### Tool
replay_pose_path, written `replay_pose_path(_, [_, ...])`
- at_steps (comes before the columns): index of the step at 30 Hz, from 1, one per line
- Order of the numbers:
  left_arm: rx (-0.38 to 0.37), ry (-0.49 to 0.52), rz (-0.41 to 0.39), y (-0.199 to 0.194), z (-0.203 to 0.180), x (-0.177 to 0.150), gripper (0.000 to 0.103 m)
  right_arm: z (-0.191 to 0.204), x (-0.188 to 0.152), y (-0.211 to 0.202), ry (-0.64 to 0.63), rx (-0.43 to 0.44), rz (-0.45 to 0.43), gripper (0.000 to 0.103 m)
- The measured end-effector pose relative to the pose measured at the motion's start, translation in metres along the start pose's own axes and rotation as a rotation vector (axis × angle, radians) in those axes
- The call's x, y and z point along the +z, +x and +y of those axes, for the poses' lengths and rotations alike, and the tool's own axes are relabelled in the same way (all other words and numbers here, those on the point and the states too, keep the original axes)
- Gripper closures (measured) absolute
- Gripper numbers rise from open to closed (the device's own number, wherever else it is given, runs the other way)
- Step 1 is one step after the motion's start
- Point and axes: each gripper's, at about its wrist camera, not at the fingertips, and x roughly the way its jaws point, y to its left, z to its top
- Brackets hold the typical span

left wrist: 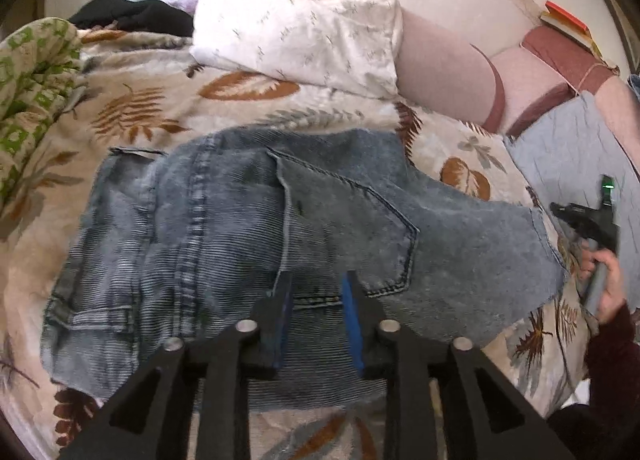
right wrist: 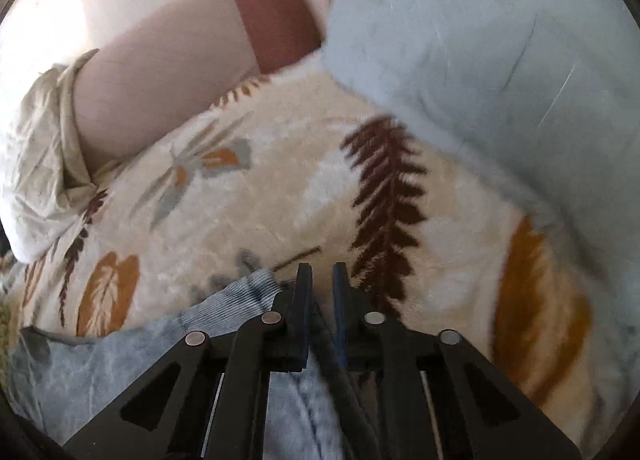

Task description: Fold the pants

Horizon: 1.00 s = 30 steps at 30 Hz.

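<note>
Blue washed denim pants [left wrist: 248,244] lie folded on a leaf-print blanket, back pocket [left wrist: 344,219] up. My left gripper [left wrist: 318,280] hovers over the near part of the pants, jaws open with a clear gap, holding nothing. In the left wrist view the right gripper [left wrist: 588,219] shows at the right edge, held in a hand beside the pants' right end. In the right wrist view my right gripper [right wrist: 320,272] has its jaws close together, with denim [right wrist: 308,392] running between them near their base; a pants edge [right wrist: 132,344] lies at lower left.
The cream leaf-print blanket [left wrist: 140,115] covers the bed. A white pillow [left wrist: 304,27] and pink-maroon bolster [left wrist: 448,71] lie at the back. A light blue cloth [right wrist: 500,59] lies at right. A green-white blanket [left wrist: 32,91] and dark garment [left wrist: 136,15] lie at left.
</note>
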Motion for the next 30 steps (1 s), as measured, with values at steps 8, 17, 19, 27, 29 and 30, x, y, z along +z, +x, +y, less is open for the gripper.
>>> replay_pose_path(8, [0.048, 0.039, -0.085, -0.003, 0.004, -0.014, 0.07, 0.125, -0.088, -0.069, -0.31, 0.323, 0.109, 0.079])
replay_pose_path(17, [0.1, 0.151, -0.046, 0.014, 0.005, -0.023, 0.062, 0.19, -0.17, -0.055, -0.4, 0.277, 0.251, 0.078])
replay_pose_path(19, [0.083, 0.142, -0.025, 0.018, 0.012, -0.024, 0.062, 0.186, -0.17, -0.048, -0.348, 0.277, 0.262, 0.079])
replay_pose_path(27, [0.088, 0.155, -0.009, 0.024, 0.013, -0.027, 0.061, 0.179, -0.182, -0.056, -0.334, 0.273, 0.232, 0.079])
replay_pose_path(29, [0.08, 0.136, -0.009, 0.023, 0.015, -0.026, 0.062, 0.177, -0.185, -0.059, -0.349, 0.27, 0.23, 0.079])
replay_pose_path(30, [0.078, 0.12, -0.013, 0.022, 0.015, -0.025, 0.062, 0.177, -0.186, -0.06, -0.357, 0.267, 0.231, 0.079])
